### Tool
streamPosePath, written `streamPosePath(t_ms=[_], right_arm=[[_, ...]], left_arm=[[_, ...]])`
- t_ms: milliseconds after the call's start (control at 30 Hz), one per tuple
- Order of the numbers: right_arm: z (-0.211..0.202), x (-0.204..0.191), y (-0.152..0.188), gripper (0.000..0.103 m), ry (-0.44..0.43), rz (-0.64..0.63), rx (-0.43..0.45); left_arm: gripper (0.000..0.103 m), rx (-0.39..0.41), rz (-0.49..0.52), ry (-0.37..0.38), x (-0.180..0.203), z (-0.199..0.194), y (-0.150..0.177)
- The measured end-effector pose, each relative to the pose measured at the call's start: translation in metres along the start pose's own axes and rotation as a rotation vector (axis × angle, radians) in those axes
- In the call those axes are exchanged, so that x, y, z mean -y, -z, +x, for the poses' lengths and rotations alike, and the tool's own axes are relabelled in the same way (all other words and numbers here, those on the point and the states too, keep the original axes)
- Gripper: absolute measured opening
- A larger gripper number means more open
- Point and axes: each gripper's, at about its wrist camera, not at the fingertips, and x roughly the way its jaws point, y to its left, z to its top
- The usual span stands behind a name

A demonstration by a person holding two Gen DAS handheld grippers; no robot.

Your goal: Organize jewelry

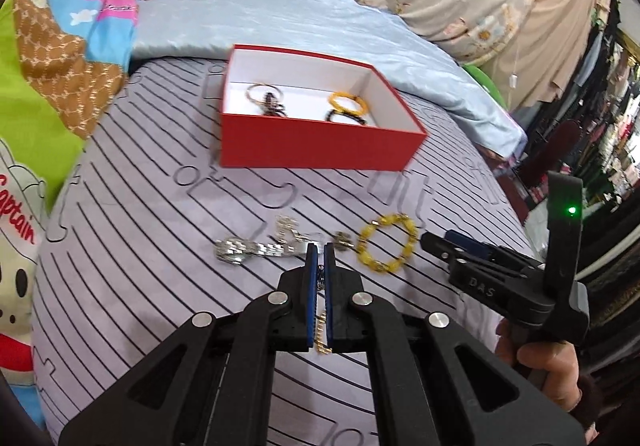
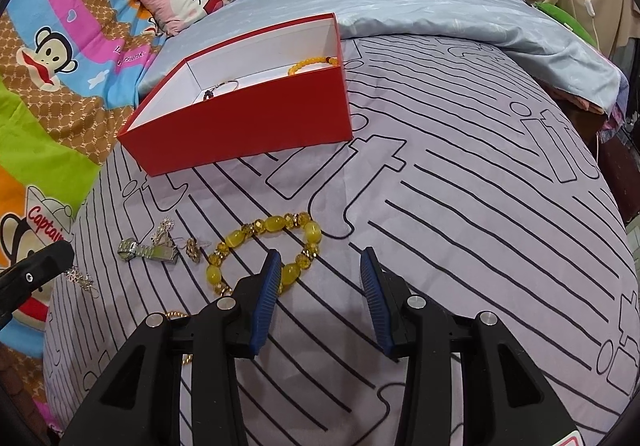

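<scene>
Left gripper [image 1: 319,246] pinching a small silver trinket [image 2: 82,280], right gripper [image 2: 320,256] hanging wide over the yellow bead bracelet [image 2: 264,250], red box [image 1: 316,144] sitting on the bed [image 2: 460,206]

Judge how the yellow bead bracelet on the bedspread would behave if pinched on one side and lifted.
The yellow bead bracelet is strung from separate beads, so it would probably sag from the pinch. The glossy, rounded beads may slip between the fingers. Lying flat, it seems unlikely to roll.

The box [image 2: 248,126] is showing red outside, white inside; just before it, the bedsheet [image 2: 460,214] is wearing black stripes on pale lilac; nearer still, the beaded bracelet [image 2: 272,242] is glowing yellow; the gripper pads [image 2: 267,298] are showing blue.
</scene>
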Motion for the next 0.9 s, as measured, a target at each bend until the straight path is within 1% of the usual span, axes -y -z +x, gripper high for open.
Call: streamPosePath(t_ms=[167,200,233,333,400,467,667,900], right_arm=[[0.016,-0.005,-0.006,0.039,0.01,-0.019,-0.014],[0.019,-0.006,-0.007,0.038,0.012,-0.021,-0.019],[0.022,-0.007,-0.007,0.033,0.013,-0.024,-0.023],[0.025,-0.011,-0.009,0.031,0.035,-0.049,-0.014],[0.027,-0.012,-0.01,0.025,0.051,-0.06,-0.01],[0.028,-0.012,-0.011,0.009,0.055,-0.067,-0.011],[0.025,-0.011,-0.011,0.009,0.033,-0.05,-0.013],[0.003,-0.009,-0.013,0.009,-0.008,-0.024,0.021]], left_arm=[[0.002,0.0,-0.025,-0.027,-0.014,0.003,-0.002],[0.002,-0.001,-0.028,-0.03,-0.016,0.003,-0.003],[0.002,-0.001,-0.029,-0.035,-0.017,0.003,-0.003],[0.002,-0.002,-0.038,-0.04,-0.021,0.004,-0.003],[0.002,-0.003,-0.039,-0.04,-0.023,0.005,-0.002],[0.002,-0.003,-0.04,-0.039,-0.023,0.004,-0.002],[0.002,-0.002,-0.044,-0.037,-0.023,0.005,-0.003],[0.002,0.007,-0.035,-0.031,-0.019,0.003,-0.006]])
